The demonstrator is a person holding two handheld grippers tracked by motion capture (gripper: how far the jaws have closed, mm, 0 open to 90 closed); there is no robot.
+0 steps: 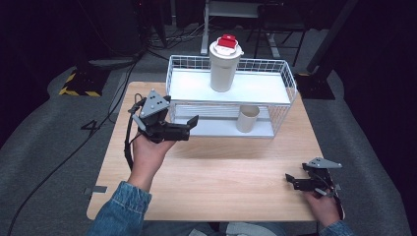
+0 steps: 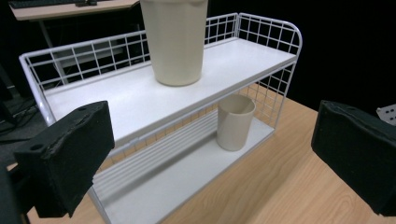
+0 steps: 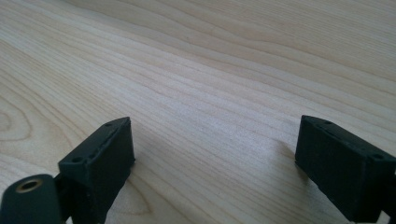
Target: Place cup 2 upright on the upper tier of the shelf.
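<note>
Left gripper (image 1: 193, 123), jaws wide apart and empty, faces a small cream cup (image 2: 235, 122) upright on the rack's lower shelf (image 2: 187, 182).

A white wire rack (image 1: 290, 78) with 2 shelves stands at the far edge of a light wooden table (image 1: 231, 182). On its top shelf, a tall cream container (image 1: 224, 69) stands upright, capped with a red lid (image 1: 227, 41). Grey carpet (image 1: 44, 147) surrounds the table, and a black cable (image 1: 64, 162) trails across it on the left. A yellow-and-black striped base (image 1: 78, 84) sits on the floor beyond the table's far left corner. Behind the rack stands a white desk frame (image 1: 236, 10).
</note>
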